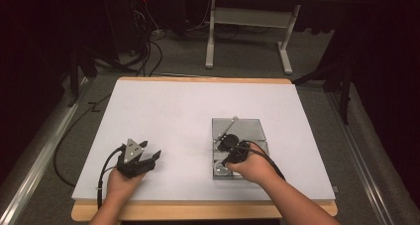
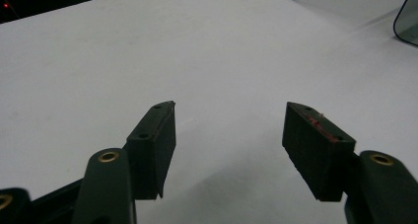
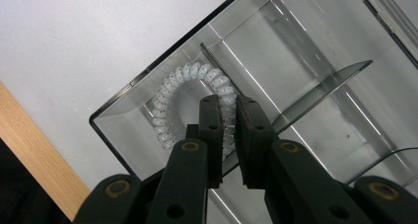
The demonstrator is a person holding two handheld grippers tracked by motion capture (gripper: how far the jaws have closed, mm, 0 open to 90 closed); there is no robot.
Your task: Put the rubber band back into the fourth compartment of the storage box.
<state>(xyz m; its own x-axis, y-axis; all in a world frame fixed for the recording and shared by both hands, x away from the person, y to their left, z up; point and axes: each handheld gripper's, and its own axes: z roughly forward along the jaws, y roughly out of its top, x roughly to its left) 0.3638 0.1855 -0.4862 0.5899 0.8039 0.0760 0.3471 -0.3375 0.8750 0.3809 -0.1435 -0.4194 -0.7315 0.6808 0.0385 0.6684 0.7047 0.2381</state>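
A clear plastic box (image 1: 247, 128) with divider walls sits on the white table, right of centre. In the right gripper view a white spiral coil ring (image 3: 170, 91) lies in the box's corner compartment (image 3: 118, 110). My right gripper (image 3: 230, 105) reaches down into that compartment, its pads nearly together with a stretch of the coil pinched between them. From above, the right gripper (image 1: 229, 146) is over the near half of the box, under the person's hand. My left gripper (image 1: 151, 150) rests on the table at the near left, open with nothing between its fingers (image 2: 157, 135).
A thin dark divider (image 3: 320, 86) crosses the box beyond the coil. A short light-tipped rod (image 1: 229, 128) leans over the box's far half. The wooden table edge (image 3: 29, 145) runs close to the box. Corners of the clear box (image 2: 406, 21) show far right of the left gripper.
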